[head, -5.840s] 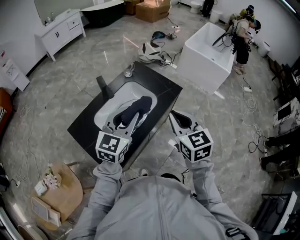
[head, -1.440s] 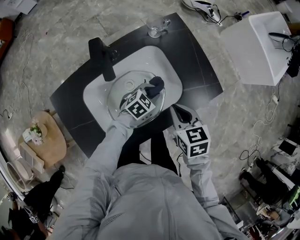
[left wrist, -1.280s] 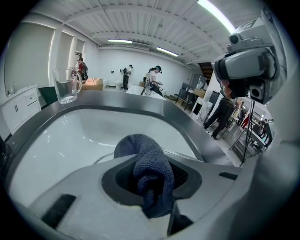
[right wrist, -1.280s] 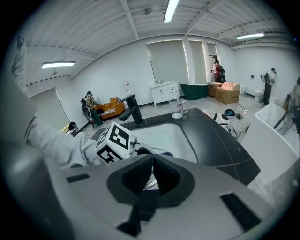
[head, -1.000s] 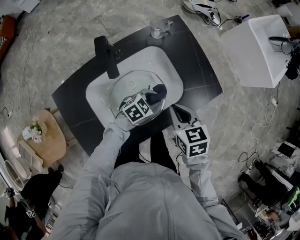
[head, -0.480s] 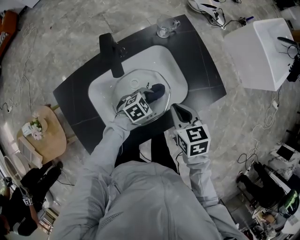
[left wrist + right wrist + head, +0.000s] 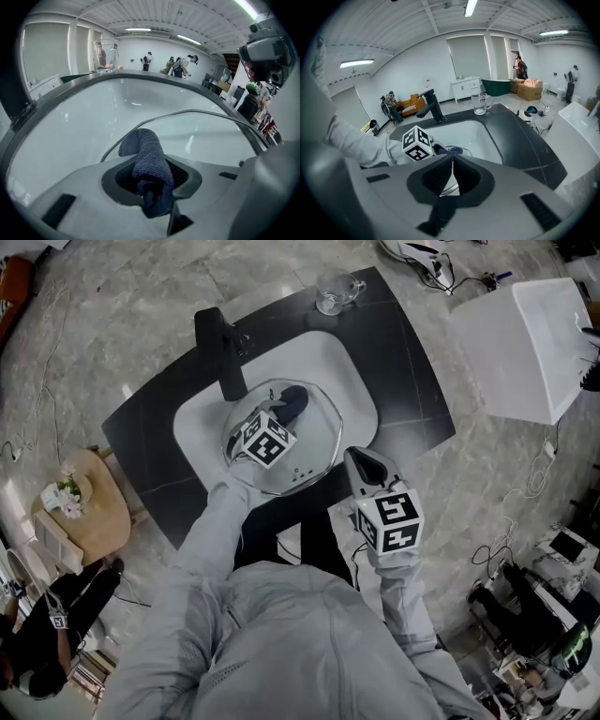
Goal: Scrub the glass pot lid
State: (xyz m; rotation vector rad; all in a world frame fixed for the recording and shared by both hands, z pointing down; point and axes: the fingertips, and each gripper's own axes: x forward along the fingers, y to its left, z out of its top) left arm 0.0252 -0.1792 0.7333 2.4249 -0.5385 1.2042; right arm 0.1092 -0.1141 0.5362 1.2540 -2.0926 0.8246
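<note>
**Operator:** Report the left claw.

**Me:** My left claw (image 7: 152, 187) is clamped on a dark blue cloth (image 7: 151, 159). The cloth's free end sticks out past the jaws, over the lid (image 7: 314, 454). I judge it to be touching the glass, but contact cannot be confirmed.

**Operator:** Lid position?

**Me:** It lies in the white sink (image 7: 354, 381), just beside the black tap (image 7: 217, 352).

**Operator:** Right claw?

**Me:** My right claw (image 7: 452, 174) has its jaws together with nothing between them. It hangs over the front edge of the dark counter (image 7: 417, 381), clear of the lid.

**Operator:** Task progress?

**Me:** I judge the scrub to be under way and not finished.
- The cloth is at the lid's far side, near the tap.
- No suds or dirt can be made out, so I cannot tell which parts are already clean.
- The near half and the rim appear to remain.
- Nothing steadies the lid, so it may slide under pressure.
</note>
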